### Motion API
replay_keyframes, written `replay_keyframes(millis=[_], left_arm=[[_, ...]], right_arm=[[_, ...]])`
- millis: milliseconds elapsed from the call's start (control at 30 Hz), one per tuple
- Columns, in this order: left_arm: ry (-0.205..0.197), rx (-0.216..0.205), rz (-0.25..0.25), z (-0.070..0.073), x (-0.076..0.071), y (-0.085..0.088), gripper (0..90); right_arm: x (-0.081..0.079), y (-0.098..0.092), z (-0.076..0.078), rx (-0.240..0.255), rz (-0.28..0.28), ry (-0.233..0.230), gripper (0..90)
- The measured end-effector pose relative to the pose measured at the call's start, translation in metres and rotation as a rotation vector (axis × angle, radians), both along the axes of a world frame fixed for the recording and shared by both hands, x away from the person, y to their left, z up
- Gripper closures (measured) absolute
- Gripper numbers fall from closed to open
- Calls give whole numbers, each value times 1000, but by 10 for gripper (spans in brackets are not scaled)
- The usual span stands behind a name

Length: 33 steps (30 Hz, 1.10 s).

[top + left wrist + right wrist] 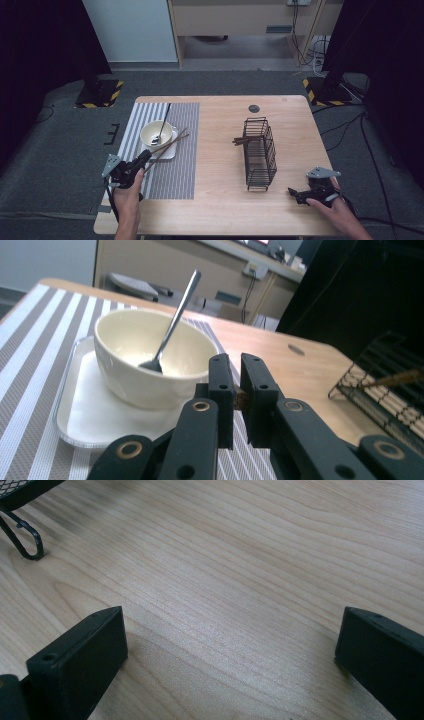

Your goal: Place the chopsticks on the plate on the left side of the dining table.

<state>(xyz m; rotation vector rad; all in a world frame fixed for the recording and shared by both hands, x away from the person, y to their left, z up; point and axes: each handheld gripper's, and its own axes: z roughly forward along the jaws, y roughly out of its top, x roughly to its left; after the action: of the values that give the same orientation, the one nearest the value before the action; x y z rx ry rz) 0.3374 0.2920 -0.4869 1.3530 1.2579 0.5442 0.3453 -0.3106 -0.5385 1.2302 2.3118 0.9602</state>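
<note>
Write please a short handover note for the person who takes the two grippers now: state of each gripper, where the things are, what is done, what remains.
Left gripper: shut on the near end of the chopsticks that lean on the tray.
Right gripper: open, empty, resting on the table near the wire rack.
Bowl with spoon sits on the tray, on the striped mat.
Done: chopsticks gripped; some brown sticks already lie in the rack.
Left, probably: carry the chopsticks to the rack.

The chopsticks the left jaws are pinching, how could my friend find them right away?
Start at the striped placemat on the left half of the wooden table. On it sits a white tray with a cream bowl. The chopsticks are the thin brown sticks slanting across the tray beside the bowl, unlike the metal spoon standing inside it.
</note>
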Motion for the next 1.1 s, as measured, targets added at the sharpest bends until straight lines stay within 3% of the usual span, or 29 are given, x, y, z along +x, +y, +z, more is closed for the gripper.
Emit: replay_keyframes(millis=[367,500,767,1100], left_arm=[[67,131,-84,-5,-6,0,838],[105,150,-102,-9,-6,0,839],[121,147,-87,-11,-5,4,838],[214,185,-126,-21,-1,1,838]], right_arm=[[0,0,0,0,0,0,2],[0,0,0,0,0,0,2],[0,0,0,0,0,0,2],[0,0,0,0,0,0,2]])
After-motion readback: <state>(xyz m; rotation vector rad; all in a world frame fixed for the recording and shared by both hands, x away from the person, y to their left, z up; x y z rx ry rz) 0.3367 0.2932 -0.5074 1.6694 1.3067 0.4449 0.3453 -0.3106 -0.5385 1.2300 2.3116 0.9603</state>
